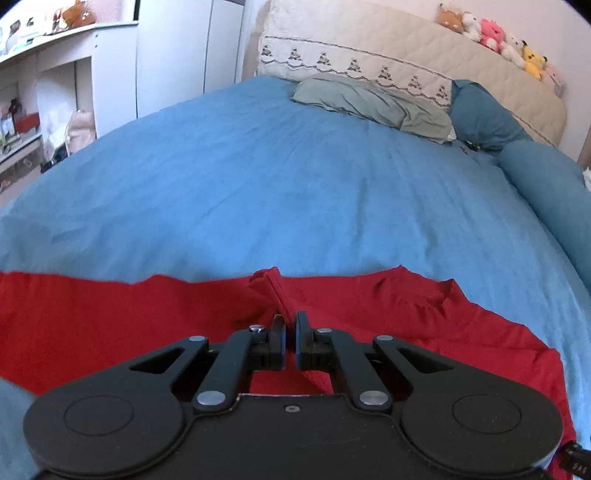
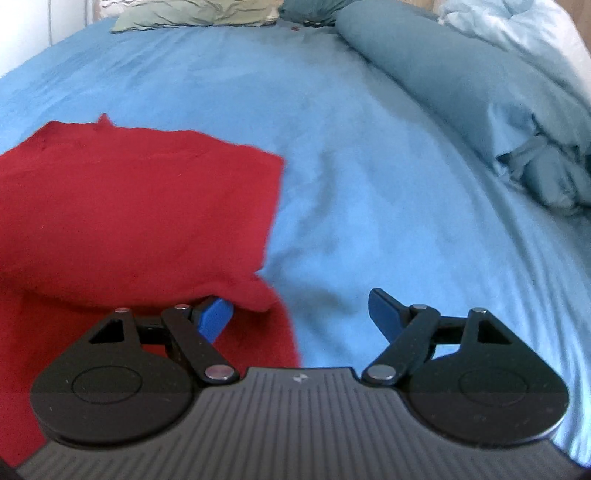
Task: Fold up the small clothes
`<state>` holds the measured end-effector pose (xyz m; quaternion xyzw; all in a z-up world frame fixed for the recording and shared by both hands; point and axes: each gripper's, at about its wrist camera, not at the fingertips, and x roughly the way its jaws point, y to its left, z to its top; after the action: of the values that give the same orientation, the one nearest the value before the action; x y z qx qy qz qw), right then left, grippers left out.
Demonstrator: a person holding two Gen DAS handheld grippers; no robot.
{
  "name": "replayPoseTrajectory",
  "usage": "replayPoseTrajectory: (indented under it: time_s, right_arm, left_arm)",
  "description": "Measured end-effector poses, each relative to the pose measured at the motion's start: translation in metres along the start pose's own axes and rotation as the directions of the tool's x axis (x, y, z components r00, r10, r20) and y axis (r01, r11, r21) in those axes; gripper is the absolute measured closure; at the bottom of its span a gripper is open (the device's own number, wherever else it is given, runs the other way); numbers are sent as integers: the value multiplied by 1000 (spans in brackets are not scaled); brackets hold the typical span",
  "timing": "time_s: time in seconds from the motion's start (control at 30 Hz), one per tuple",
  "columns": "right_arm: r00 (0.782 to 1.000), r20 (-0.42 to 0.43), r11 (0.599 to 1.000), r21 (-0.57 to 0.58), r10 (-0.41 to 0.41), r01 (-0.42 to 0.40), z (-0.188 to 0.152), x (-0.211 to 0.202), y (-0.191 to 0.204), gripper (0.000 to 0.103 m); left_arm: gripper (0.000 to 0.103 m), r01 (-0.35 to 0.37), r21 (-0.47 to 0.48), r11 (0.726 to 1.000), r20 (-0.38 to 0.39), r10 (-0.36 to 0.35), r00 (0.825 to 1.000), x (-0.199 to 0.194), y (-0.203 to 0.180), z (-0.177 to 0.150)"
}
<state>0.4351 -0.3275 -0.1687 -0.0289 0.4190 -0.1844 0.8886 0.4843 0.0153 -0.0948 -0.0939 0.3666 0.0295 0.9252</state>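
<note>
A red garment (image 1: 406, 314) lies spread on the blue bed sheet (image 1: 258, 184). My left gripper (image 1: 290, 325) is shut on a raised fold of the red garment near its far edge. In the right wrist view the red garment (image 2: 140, 206) lies at the left, with a folded layer on top. My right gripper (image 2: 299, 314) is open and empty at the garment's right edge. Its left fingertip (image 2: 216, 314) sits just under the edge of the folded layer; its right fingertip (image 2: 384, 306) is over bare sheet (image 2: 369, 166).
A grey-green pillow (image 1: 373, 99) and a teal pillow (image 1: 484, 114) lie at the head of the bed by the quilted headboard (image 1: 406, 48), which carries plush toys (image 1: 491, 33). A rolled teal duvet (image 2: 443, 74) runs along the right side. White shelves (image 1: 55, 74) stand at the left.
</note>
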Motion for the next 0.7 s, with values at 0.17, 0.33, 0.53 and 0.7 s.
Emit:
replayPoseTrajectory:
  time_s: [0.17, 0.33, 0.53, 0.7]
  right_arm:
    - [998, -45, 998, 49, 39, -37, -10, 4, -28, 7]
    - [996, -38, 996, -38, 76, -77, -10, 5, -29, 7]
    - [975, -102, 967, -141, 197, -210, 3, -2, -41, 6]
    - [925, -24, 911, -165, 378, -377, 24, -39, -16, 4]
  left_arm:
    - [99, -6, 26, 1000, -37, 7, 999, 1, 4, -16]
    - [96, -13, 59, 998, -104, 19, 994, 15, 15, -45]
    - [47, -120, 89, 989, -98, 129, 987, -11, 27, -49]
    - [42, -75, 151, 986, -40, 82, 996, -32, 14, -34]
